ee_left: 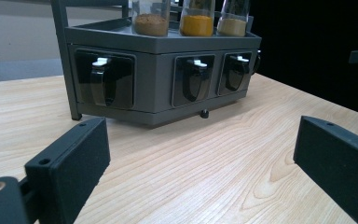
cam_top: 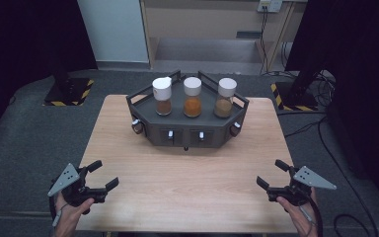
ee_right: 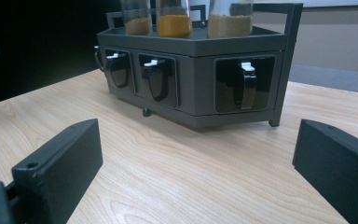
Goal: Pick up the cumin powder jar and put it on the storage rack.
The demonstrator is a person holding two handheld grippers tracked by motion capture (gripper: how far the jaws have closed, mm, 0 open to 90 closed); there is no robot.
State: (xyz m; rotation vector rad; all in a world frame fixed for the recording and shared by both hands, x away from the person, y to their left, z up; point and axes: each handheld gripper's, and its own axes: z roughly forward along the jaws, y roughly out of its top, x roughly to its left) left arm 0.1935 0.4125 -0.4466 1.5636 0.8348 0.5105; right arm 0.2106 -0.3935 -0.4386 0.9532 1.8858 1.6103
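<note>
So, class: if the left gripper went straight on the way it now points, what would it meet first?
Probably the dark grey angular spice rack, at its front face with the black handles; the left gripper is open, with bare wooden table before it. Depth is uncertain.

The left tongs (cam_top: 102,174) and right tongs (cam_top: 272,173) are held low at the near corners, one in each hand, jaws spread wide and empty, both angled inward and forward.

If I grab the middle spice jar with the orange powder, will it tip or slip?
The middle spice jar looks tall and narrow, so a high push probably tips it. Its smooth clear wall may be slippery. Only partly filled, it is likely light.
</note>
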